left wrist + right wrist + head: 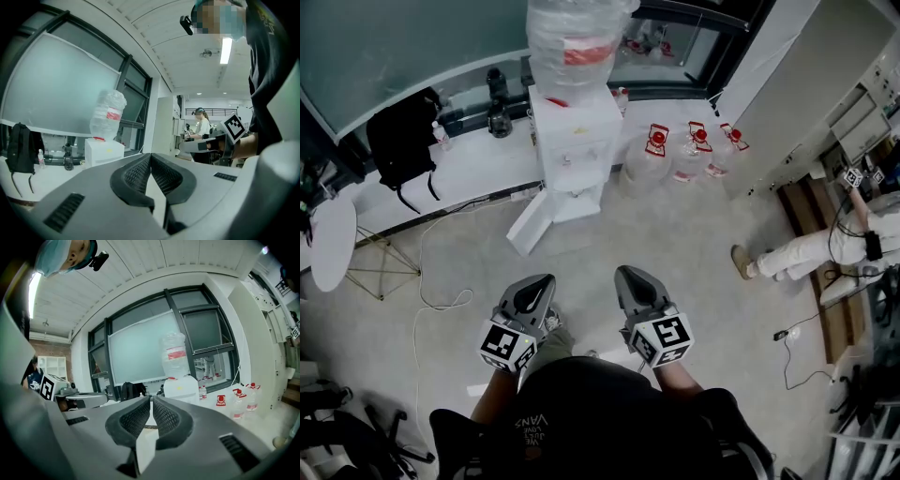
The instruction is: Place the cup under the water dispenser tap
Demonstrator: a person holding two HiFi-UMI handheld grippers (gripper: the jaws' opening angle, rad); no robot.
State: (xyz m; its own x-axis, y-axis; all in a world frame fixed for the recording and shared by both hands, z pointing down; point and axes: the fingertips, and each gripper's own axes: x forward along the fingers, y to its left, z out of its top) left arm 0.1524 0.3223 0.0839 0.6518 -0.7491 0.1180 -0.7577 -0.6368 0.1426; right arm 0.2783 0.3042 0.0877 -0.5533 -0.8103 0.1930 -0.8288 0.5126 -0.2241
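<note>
A white water dispenser [575, 141] with a clear bottle [577, 42] on top stands against the far ledge, some way ahead of both grippers. It also shows in the left gripper view as the dispenser [104, 151] and in the right gripper view as the dispenser [183, 386]. No cup shows in any view. My left gripper [540, 281] and right gripper [632, 274] are held side by side above the floor, pointing at the dispenser. The left gripper [150, 155] is shut with nothing between its pads. The right gripper [152, 398] is shut and empty too.
Three water jugs with red caps [686, 150] stand on the floor right of the dispenser. A white panel [530, 223] leans at its base. A black backpack [403, 136] sits on the ledge to the left, near a round white table [333, 239]. Another person [806, 248] is at the right.
</note>
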